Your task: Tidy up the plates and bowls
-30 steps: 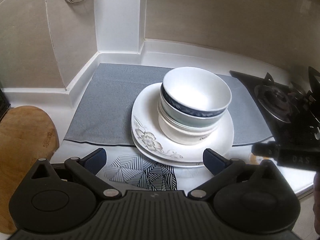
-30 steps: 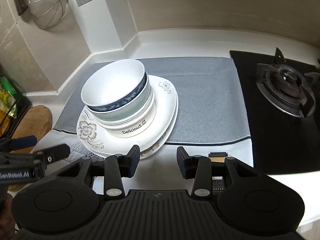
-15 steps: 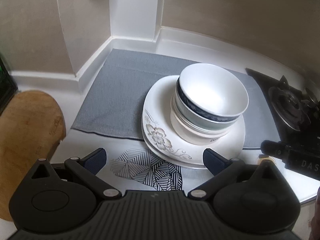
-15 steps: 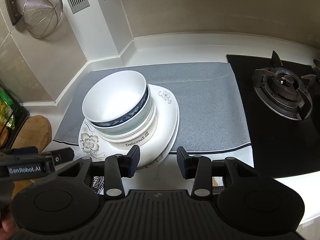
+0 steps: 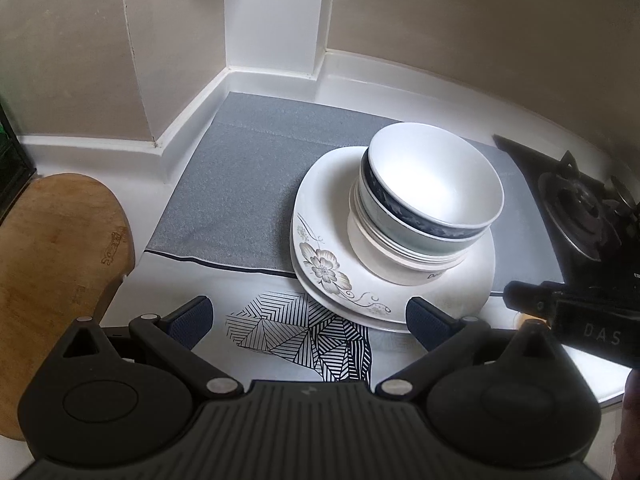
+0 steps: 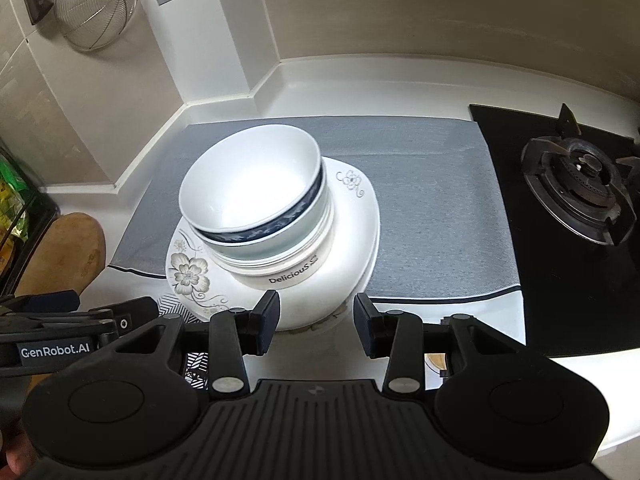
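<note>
Three bowls (image 6: 256,216) nested on two plates (image 6: 352,248); both tools (image 5: 308,322) (image 6: 316,322) gape, empty.

Dim, flat indoor light. Strongest glare inside the top bowl (image 5: 434,184), blown to white in both views. Countertop (image 5: 592,368) washed out at 4 o'clock in the left view. Corners vignetted black; fisheye bows wall lines towards the edges. Focus fairly sharp centrally, softer at the rims. Grey mat (image 6: 432,200) evenly lit.

Bowls (image 6: 256,204) on plates (image 6: 352,240) — mat (image 6: 432,200) beneath
</note>
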A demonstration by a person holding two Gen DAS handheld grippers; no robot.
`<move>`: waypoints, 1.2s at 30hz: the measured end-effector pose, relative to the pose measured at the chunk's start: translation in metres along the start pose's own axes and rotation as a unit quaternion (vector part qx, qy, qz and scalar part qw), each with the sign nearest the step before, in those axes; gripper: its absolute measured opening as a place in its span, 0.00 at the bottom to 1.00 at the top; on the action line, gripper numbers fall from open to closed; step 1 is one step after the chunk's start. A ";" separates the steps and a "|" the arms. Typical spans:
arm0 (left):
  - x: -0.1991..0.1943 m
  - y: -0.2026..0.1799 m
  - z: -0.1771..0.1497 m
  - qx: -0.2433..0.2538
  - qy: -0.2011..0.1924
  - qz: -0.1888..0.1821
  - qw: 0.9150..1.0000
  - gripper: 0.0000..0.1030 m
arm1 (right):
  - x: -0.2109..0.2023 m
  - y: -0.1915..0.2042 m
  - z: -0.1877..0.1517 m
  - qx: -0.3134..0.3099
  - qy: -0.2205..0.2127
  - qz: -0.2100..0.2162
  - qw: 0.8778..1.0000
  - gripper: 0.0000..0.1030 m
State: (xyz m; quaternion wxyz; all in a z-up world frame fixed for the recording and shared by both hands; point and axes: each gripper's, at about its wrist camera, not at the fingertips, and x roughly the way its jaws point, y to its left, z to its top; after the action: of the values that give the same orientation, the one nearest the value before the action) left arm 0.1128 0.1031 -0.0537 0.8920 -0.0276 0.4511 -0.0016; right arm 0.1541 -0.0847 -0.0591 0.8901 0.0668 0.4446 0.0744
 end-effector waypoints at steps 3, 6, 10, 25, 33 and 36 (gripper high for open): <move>0.000 0.000 0.001 0.001 0.000 0.000 1.000 1.00 | 0.002 0.003 0.001 -0.003 0.001 0.002 1.000 0.42; 0.000 -0.001 0.001 0.003 -0.002 0.000 1.000 1.00 | 0.003 0.005 0.002 -0.004 0.001 0.003 1.000 0.42; 0.000 0.000 0.002 0.003 -0.002 -0.003 1.000 1.00 | 0.004 0.007 0.003 -0.006 0.003 0.003 1.000 0.42; 0.006 -0.001 0.009 0.006 -0.001 -0.010 1.000 1.00 | 0.007 0.012 0.007 -0.010 0.005 0.000 1.000 0.42; 0.008 0.002 0.010 0.006 0.001 -0.012 1.000 1.00 | 0.012 0.015 0.010 -0.011 0.009 0.000 1.000 0.42; 0.009 0.004 0.010 0.007 0.002 -0.013 1.000 1.00 | 0.013 0.016 0.010 -0.012 0.009 0.001 1.000 0.42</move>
State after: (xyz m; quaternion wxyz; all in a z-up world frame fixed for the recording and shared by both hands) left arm 0.1263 0.1077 -0.0553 0.8914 -0.0275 0.4522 -0.0164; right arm 0.1690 -0.0665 -0.0606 0.8867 0.0561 0.4517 0.0810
